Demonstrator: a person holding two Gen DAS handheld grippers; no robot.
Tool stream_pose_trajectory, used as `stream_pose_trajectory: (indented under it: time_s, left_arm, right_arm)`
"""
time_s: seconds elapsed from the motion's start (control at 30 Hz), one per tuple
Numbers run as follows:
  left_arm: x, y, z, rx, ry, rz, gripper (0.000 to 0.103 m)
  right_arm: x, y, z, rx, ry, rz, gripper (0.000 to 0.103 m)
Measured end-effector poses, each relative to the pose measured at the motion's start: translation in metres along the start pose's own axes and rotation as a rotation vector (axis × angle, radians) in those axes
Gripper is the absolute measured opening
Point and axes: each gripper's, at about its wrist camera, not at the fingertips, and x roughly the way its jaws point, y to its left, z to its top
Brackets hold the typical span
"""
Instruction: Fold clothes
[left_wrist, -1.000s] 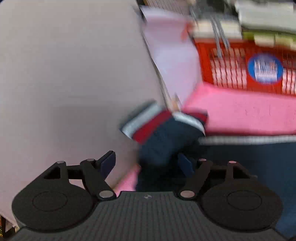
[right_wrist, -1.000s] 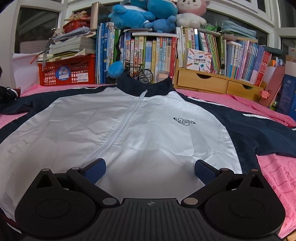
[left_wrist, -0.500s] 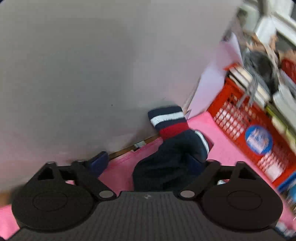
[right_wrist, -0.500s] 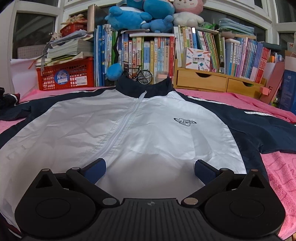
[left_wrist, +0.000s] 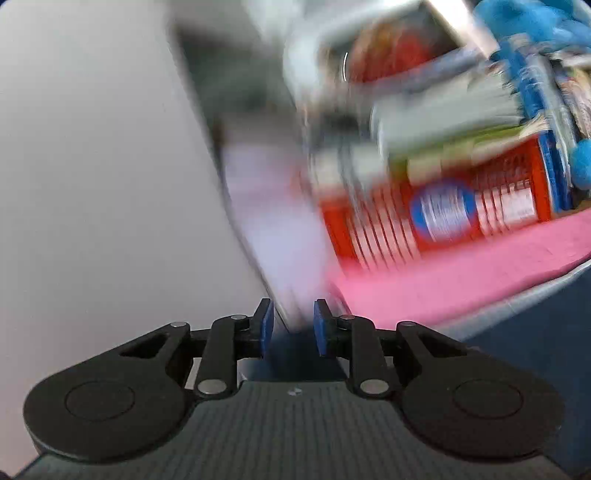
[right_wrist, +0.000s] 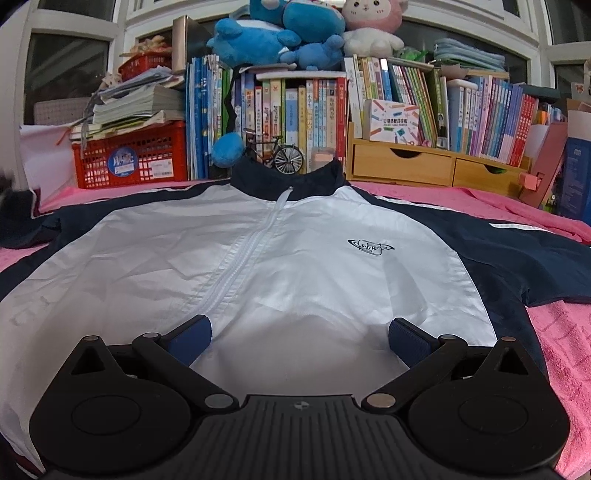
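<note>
A white and navy zip jacket (right_wrist: 295, 258) lies spread face up on a pink cover (right_wrist: 561, 332), its collar toward the books. My right gripper (right_wrist: 299, 332) hovers low over the jacket's hem with its jaws wide open and nothing between them. The left wrist view is heavily blurred. There my left gripper (left_wrist: 291, 328) has its jaws closing to a narrow gap, with navy sleeve cloth (left_wrist: 290, 350) filling the gap between the blue pads (left_wrist: 264, 328). More navy sleeve (left_wrist: 535, 350) trails off to the right. The striped cuff is out of sight.
A red basket (right_wrist: 129, 158) topped with stacked papers stands at the back left, beside a row of books (right_wrist: 295, 110) with plush toys above. Wooden drawers (right_wrist: 406, 166) and a model bicycle (right_wrist: 280, 155) sit behind the collar. A grey wall (left_wrist: 92, 184) fills the left wrist view's left side.
The left gripper's jaws went from wide apart to nearly together on the navy sleeve, and its view swung toward the red basket. The right gripper and the jacket body stayed put.
</note>
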Motion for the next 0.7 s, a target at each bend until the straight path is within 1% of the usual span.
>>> stream_pose_trajectory:
  time_s: [0.03,0.07,0.1,0.13,0.17,0.23,0.27,0.33,0.4,0.43,0.47,0.5,0.53,0.57,0.6,0.63,0.67,0.7]
  left_arm:
    - [0.004,0.017,-0.001,-0.153,0.056,-0.051,0.030]
    - [0.006,0.035,-0.005,-0.311,0.086,-0.097,0.036]
    - [0.007,0.053,-0.010,-0.472,0.097,-0.139,0.047]
    - [0.008,0.067,-0.015,-0.598,0.107,-0.167,0.055]
    - [0.009,0.077,-0.019,-0.677,0.114,-0.179,0.058]
    - [0.017,0.081,-0.020,-0.729,0.129,-0.178,0.071]
    - [0.021,0.082,-0.020,-0.745,0.137,-0.175,0.073]
    - [0.028,0.084,-0.019,-0.824,0.144,-0.185,0.082]
    - [0.049,0.083,-0.019,-0.918,0.144,-0.191,0.082]
    - [0.056,0.082,-0.017,-0.928,0.142,-0.187,0.067]
    - [0.058,0.074,-0.013,-0.838,0.143,-0.197,0.056]
    - [0.059,0.061,-0.006,-0.695,0.147,-0.219,0.044]
    - [0.060,0.048,0.000,-0.553,0.149,-0.240,0.043]
    - [0.058,0.029,0.004,-0.369,0.164,-0.306,0.043]
    - [0.052,0.006,0.003,-0.170,0.194,-0.411,0.044]
    - [0.043,-0.016,-0.002,0.000,0.220,-0.502,0.045]
    - [0.030,-0.037,-0.009,0.165,0.223,-0.559,0.046]
    - [0.010,-0.052,-0.017,0.303,0.158,-0.567,0.047]
  right_arm:
    - [0.000,0.000,0.000,0.000,-0.001,0.000,0.103]
    - [0.000,0.000,0.000,-0.002,-0.002,0.001,0.103]
    - [0.000,0.000,0.000,-0.003,-0.003,0.002,0.103]
    - [0.000,0.000,0.000,-0.003,-0.004,0.003,0.103]
    - [0.000,0.000,0.000,-0.003,-0.005,0.005,0.103]
    - [0.001,0.000,0.000,-0.002,-0.007,0.006,0.103]
    - [0.001,0.000,0.000,-0.001,-0.009,0.006,0.103]
    - [0.001,0.000,0.000,-0.002,-0.011,0.004,0.103]
    - [0.000,0.000,-0.001,-0.003,-0.013,0.003,0.103]
    - [0.000,0.000,-0.001,-0.003,-0.013,0.003,0.103]
    - [0.000,0.001,-0.001,-0.004,-0.014,0.003,0.103]
    - [0.000,0.000,-0.001,-0.003,-0.014,0.003,0.103]
    - [0.001,0.000,-0.001,-0.003,-0.015,0.004,0.103]
    - [0.001,0.000,-0.001,-0.003,-0.015,0.004,0.103]
    - [0.001,0.001,-0.001,-0.003,-0.016,0.004,0.103]
    - [0.001,0.001,-0.001,-0.004,-0.017,0.003,0.103]
    - [0.001,0.001,-0.001,-0.004,-0.018,0.003,0.103]
    - [0.001,0.001,-0.001,-0.005,-0.018,0.002,0.103]
